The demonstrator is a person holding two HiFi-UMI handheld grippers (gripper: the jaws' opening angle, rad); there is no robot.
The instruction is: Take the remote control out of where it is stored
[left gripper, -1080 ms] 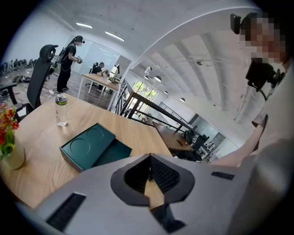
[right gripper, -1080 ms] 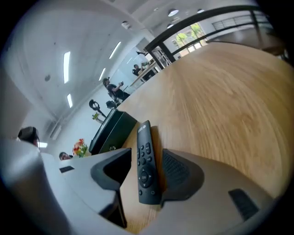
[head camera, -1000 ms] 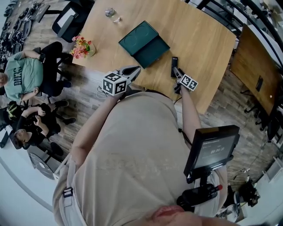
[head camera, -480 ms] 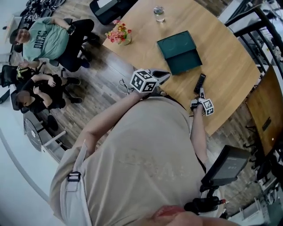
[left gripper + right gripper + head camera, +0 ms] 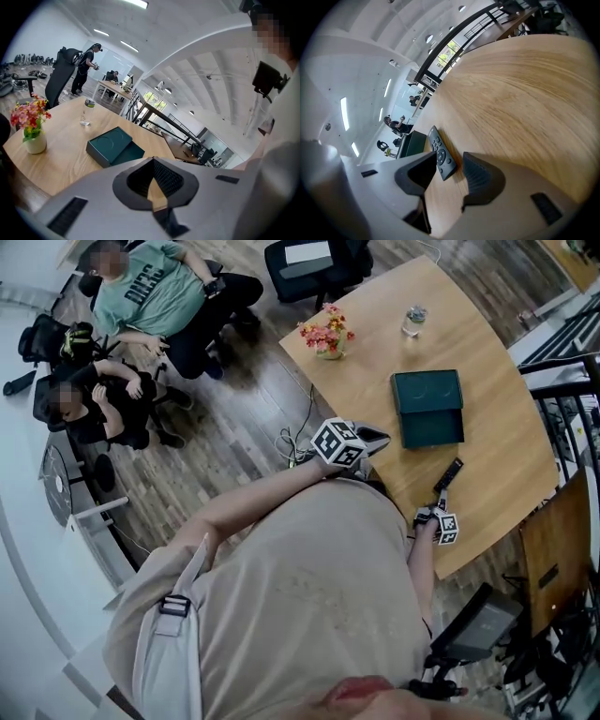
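here, right claw (image 5: pixel 451 169), released with jaws just closing, straddles the near end of the remote control (image 5: pixel 439 153) lying on the bench (image 5: pixel 520 93); so shallow an end grip could pivot or slip. left claw (image 5: pixel 153 159) clenched, empty.

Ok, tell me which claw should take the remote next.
Right. The right claw straddles one end of the remote, jaws just closing, not yet pressing; the left claw is shut, farther off near the green box.
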